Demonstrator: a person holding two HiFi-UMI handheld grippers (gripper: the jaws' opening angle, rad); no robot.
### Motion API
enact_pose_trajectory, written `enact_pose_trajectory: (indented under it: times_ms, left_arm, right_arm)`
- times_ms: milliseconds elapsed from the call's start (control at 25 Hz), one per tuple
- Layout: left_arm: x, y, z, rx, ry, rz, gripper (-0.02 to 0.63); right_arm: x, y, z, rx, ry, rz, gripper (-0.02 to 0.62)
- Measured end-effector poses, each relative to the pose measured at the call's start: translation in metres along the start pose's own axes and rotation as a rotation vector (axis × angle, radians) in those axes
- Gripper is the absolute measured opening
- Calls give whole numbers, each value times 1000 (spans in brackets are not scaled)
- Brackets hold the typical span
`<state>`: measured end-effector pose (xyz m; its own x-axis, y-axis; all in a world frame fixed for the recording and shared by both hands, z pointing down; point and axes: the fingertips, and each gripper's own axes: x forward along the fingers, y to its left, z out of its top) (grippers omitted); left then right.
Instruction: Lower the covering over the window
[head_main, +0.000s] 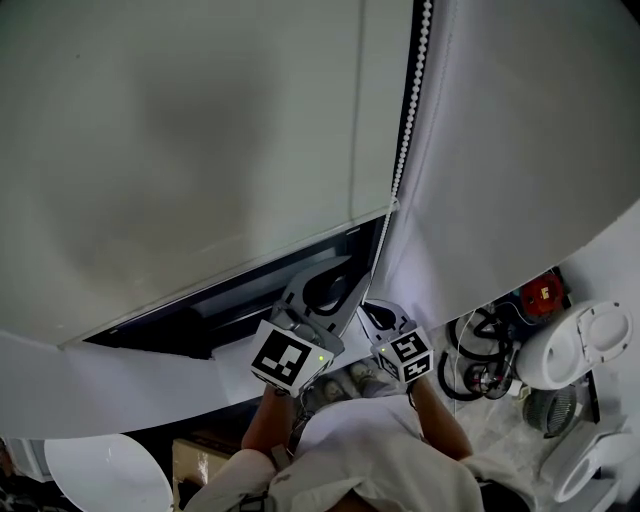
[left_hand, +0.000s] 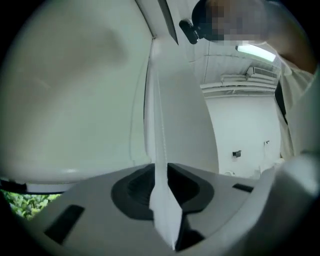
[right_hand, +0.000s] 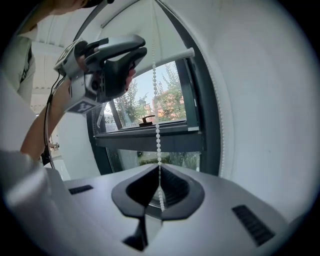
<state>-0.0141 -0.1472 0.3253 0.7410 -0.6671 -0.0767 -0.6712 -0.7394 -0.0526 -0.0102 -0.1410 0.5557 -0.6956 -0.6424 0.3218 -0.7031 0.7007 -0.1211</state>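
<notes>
At the window (right_hand: 172, 100), the blind (head_main: 200, 150) is hanging mostly lowered, leaving a lower band uncovered; right gripper (right_hand: 159, 197) fingers are clamping the bead chain (right_hand: 155, 95), left gripper (left_hand: 162, 200) fingers standing apart around it

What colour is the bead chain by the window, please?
The bead chain is white, best seen in the right gripper view.

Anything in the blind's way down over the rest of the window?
Nothing visible does. Below the blind the window is bare glass and frame. Its handle sits mid-height; can't tell if it reaches the blind's path. The left gripper is up by the chain, in front of the blind's edge.
</notes>
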Motion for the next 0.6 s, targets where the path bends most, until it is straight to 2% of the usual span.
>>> enact_pose_trajectory:
  times_ms: [200,360,440,520,600]
  left_arm:
    - [15,3,31,34,-40,-20,84]
    - [28,2,39,45,-50,-29,81]
    - [32,2,39,84,-62,-12,25]
    - [30,3,41,136,-83,24,20]
    - [25,4,39,154,-92,54,18]
  right_arm:
    - [3,5,2,-4,2,1,3]
    - [5,8,2,-8,4,7,2]
    - [6,8,2,-9,4,8,2]
    - [7,8,2,-10,5,6,2]
    - [9,6,0,-13,13,3,2]
